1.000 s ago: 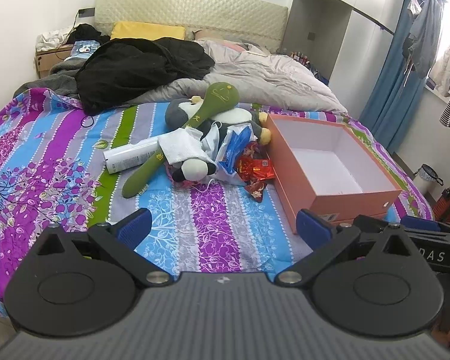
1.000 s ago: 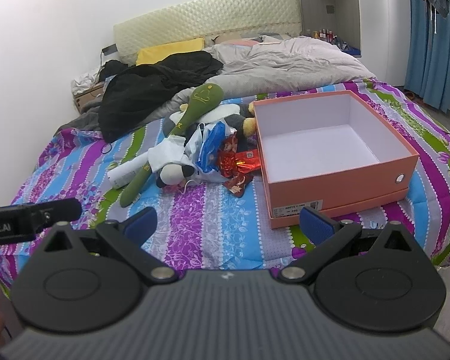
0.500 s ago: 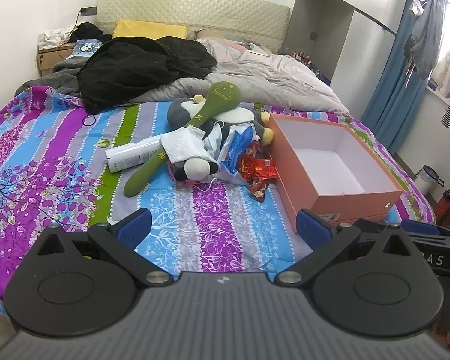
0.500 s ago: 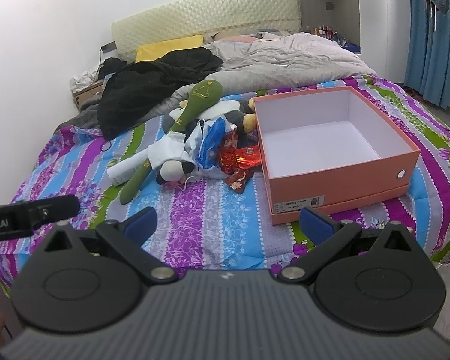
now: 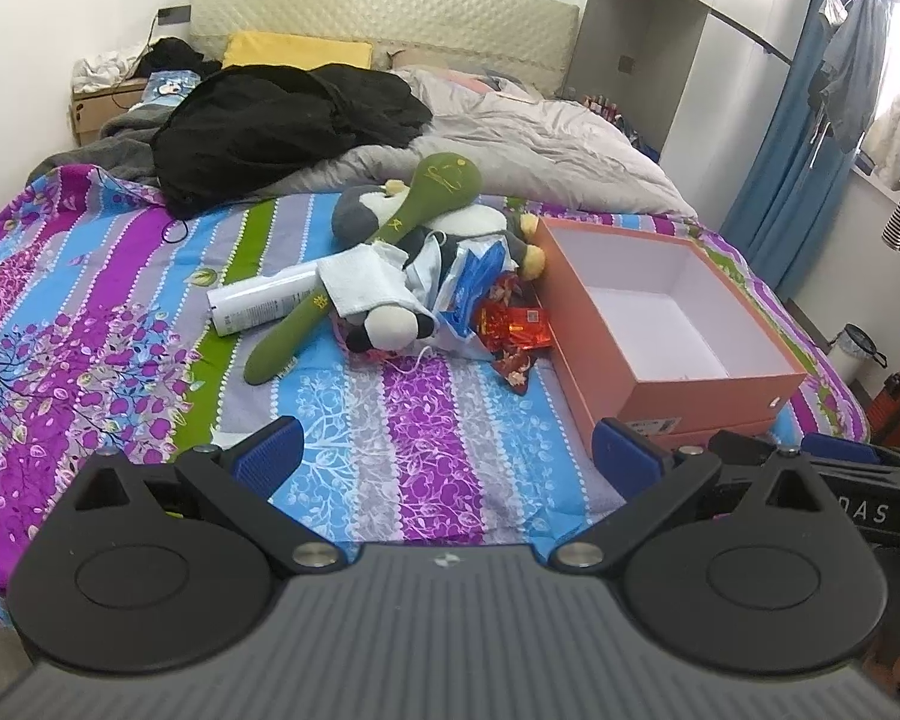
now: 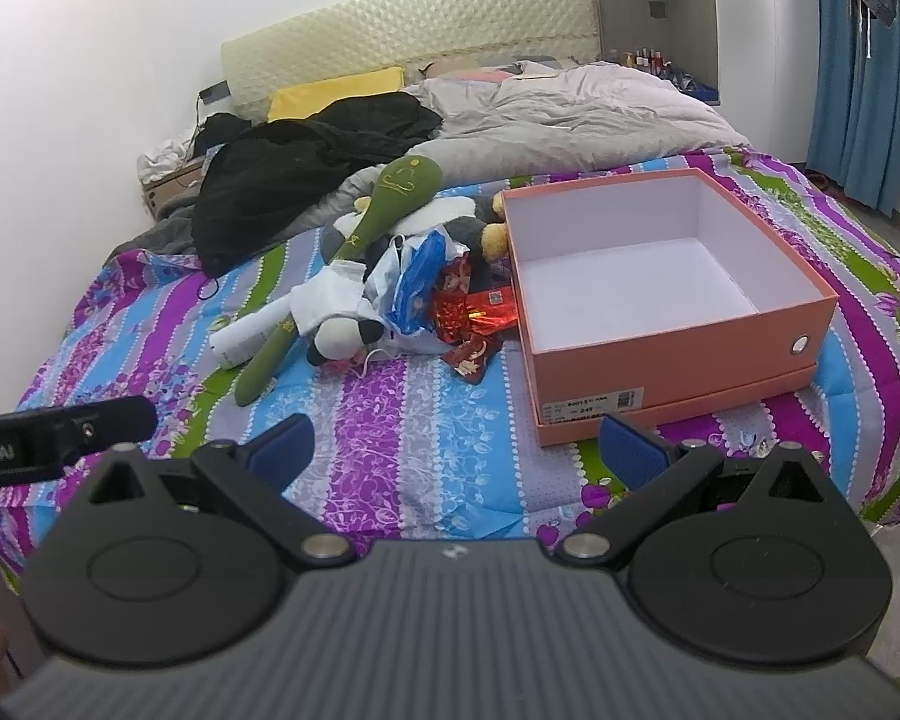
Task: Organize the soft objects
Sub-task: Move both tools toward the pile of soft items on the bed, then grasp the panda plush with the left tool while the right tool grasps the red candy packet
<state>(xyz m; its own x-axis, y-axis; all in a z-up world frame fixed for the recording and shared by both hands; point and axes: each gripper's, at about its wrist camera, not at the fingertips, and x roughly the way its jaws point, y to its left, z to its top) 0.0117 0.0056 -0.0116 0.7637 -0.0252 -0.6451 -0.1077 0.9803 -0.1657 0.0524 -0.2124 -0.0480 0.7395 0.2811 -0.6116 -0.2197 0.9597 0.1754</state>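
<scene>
Soft toys lie heaped in the middle of the bed (image 5: 120,312), on the striped floral cover: a long green plush (image 5: 384,234) slanting over a grey and white plush (image 5: 360,213), with a small black and white plush (image 5: 390,327) at the near side of the heap. A white cloth (image 5: 357,282) is draped across the green plush, and a white cylinder (image 5: 258,303) lies touching its lower part on the left. Blue and white plastic bags (image 6: 417,285) and red foil packets (image 6: 468,315) fill the gap between the heap and an open orange box (image 6: 678,354), which sits near the bed's right edge with its white inside bare. The heap touches or nearly touches the box's left wall.

A broad strip of bare cover runs along the bed's near edge, between the heap and both tools. The far half of the bed is taken up by a black garment (image 5: 282,120) and a grey duvet (image 5: 510,144), so the open room lies near and to the left.

The left gripper (image 5: 447,450) hovers over the near edge with its jaws spread wide and nothing between them; the heap lies ahead of it, well apart. The right gripper (image 6: 456,447) is likewise spread wide and empty, over the near edge in front of the box's near left corner, with the heap ahead and to its left.
</scene>
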